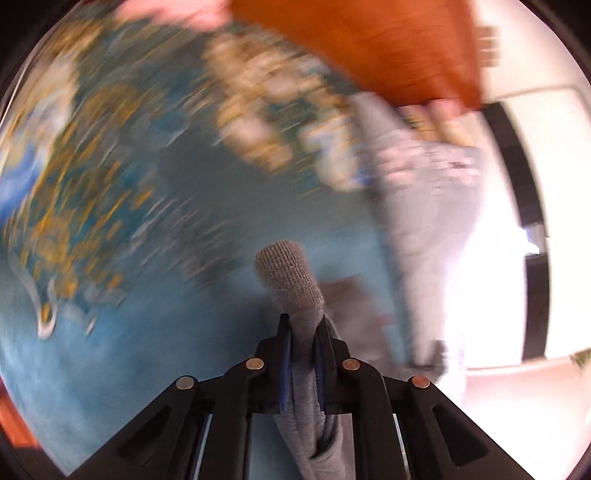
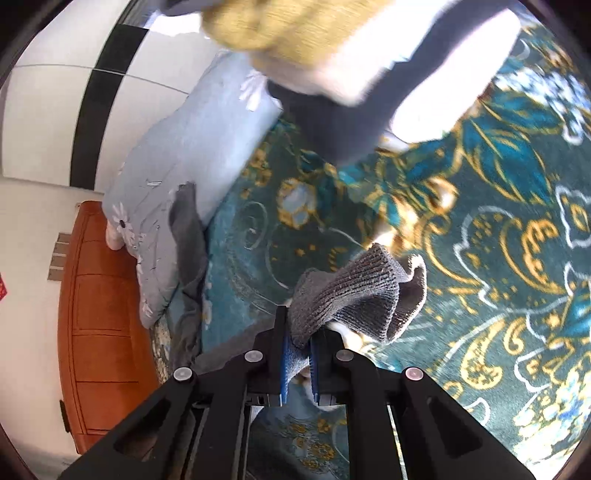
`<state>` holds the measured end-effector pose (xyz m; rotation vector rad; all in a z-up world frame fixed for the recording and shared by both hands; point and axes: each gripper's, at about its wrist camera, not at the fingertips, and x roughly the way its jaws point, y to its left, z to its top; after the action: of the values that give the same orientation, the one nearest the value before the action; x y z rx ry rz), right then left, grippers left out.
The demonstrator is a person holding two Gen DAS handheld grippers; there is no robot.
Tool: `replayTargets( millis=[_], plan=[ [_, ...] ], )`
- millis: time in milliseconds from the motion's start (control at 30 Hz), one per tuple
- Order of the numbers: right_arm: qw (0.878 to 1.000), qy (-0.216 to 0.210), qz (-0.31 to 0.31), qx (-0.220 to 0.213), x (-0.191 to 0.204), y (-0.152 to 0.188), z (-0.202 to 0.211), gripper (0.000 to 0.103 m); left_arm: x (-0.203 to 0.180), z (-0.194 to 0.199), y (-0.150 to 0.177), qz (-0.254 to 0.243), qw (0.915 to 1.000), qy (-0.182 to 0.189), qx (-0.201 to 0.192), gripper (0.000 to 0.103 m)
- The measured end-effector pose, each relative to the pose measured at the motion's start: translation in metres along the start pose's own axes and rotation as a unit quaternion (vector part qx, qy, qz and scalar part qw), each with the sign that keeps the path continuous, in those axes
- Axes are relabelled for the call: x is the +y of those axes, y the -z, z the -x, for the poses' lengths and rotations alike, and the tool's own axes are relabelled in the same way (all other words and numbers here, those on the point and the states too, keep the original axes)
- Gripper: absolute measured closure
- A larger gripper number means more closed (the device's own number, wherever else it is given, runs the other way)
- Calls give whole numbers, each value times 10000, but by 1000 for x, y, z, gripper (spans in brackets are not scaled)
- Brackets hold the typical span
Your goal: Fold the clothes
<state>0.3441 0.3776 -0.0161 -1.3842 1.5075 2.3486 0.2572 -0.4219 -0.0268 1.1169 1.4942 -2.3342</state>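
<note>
A grey knit garment is held at two places over a teal bedspread with gold patterning (image 2: 480, 221). In the left wrist view my left gripper (image 1: 303, 332) is shut on a rolled ribbed cuff (image 1: 286, 273) that sticks out past the fingertips, and more pale grey cloth (image 1: 417, 206) trails off to the right, blurred. In the right wrist view my right gripper (image 2: 299, 339) is shut on a folded ribbed grey edge (image 2: 354, 295), lifted off the bedspread. A darker grey strip of cloth (image 2: 188, 236) lies against the pillow; I cannot tell whether it belongs to the same garment.
A light blue flowered pillow (image 2: 184, 166) lies at the bed's left edge, beside an orange wooden panel (image 2: 99, 314) and a white wall. A blurred yellow, white and dark shape (image 2: 295, 33) crosses the top of the right wrist view. Orange wood (image 1: 388, 48) also shows at top right.
</note>
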Motion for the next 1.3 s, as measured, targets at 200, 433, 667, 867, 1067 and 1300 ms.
replayTargets(
  millis=[200,433,667,867,1067,1300],
  plan=[
    [9969,-450,546,-338,32,-12,20,94,-5,23,16,-1128,9923,-475,-164,92],
    [9983,521,-219,159,-57,19,-24,94,101,-11,46,-47,9898,-1350,464,93],
    [9994,310,8,170,-45,17,-12,94,66,17,36,-504,9941,-941,168,93],
    [9980,526,269,203,-49,24,-5,94,89,1,50,-665,9811,-1713,609,93],
    [9950,835,-294,471,-95,42,-17,94,106,-4,53,-309,9830,-1696,632,93],
    [9950,766,-367,523,-101,39,-13,91,110,1,59,-194,9864,-1474,705,90]
  ],
)
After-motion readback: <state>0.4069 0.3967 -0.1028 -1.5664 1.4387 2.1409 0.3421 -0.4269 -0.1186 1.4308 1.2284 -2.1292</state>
